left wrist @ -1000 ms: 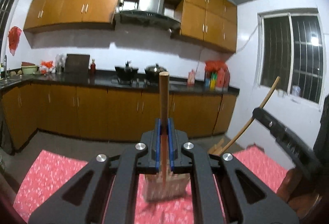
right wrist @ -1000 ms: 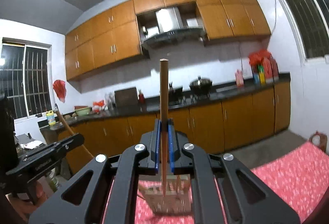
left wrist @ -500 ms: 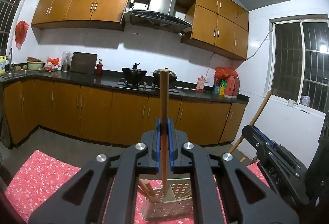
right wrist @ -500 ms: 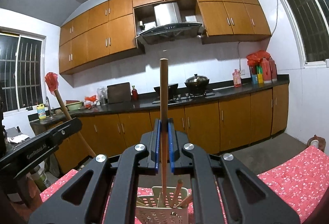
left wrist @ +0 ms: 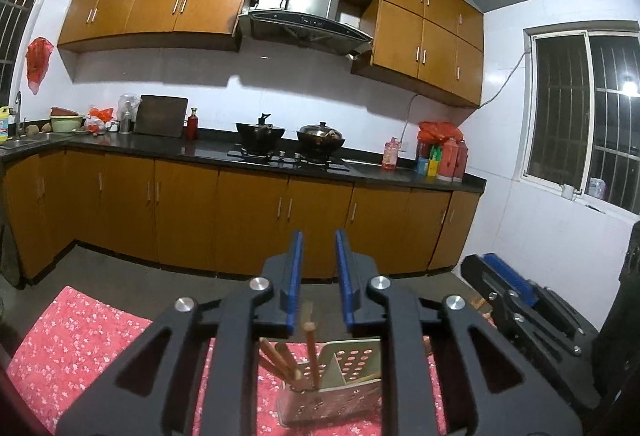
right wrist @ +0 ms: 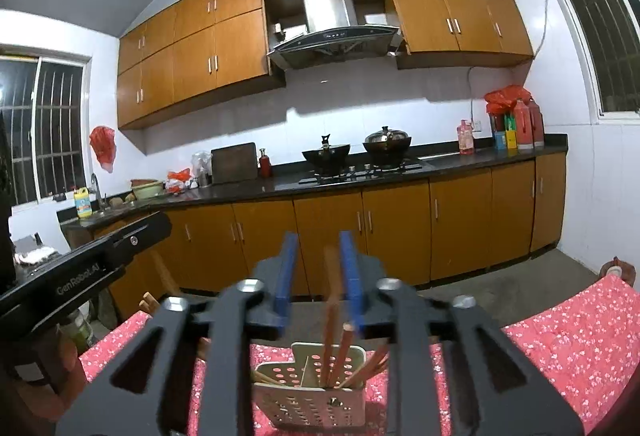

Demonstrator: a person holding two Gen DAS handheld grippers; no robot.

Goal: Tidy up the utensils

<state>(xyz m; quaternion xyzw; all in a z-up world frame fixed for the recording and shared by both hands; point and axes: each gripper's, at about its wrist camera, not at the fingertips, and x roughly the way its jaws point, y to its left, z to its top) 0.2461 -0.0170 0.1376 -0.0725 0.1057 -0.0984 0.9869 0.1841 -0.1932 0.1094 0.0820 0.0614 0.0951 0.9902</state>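
Observation:
A perforated metal utensil holder (left wrist: 332, 392) stands on the red flowered tablecloth (left wrist: 80, 340), with several wooden chopsticks (left wrist: 310, 344) upright in it. My left gripper (left wrist: 318, 276) is open and empty just above the holder. In the right wrist view the holder (right wrist: 316, 396) sits below my right gripper (right wrist: 318, 276), which is open. A blurred wooden chopstick (right wrist: 331, 300) stands between its blue pads, its lower end in the holder, not gripped.
The right gripper body (left wrist: 520, 300) shows at the right of the left wrist view; the left gripper body (right wrist: 80, 268) shows at the left of the right wrist view. Beyond the table are floor, brown cabinets and a black counter (left wrist: 240, 151) with pots.
Both grippers have opened and let go of their wooden chopsticks, which have dropped into the holder. The right one is still blurred in motion.

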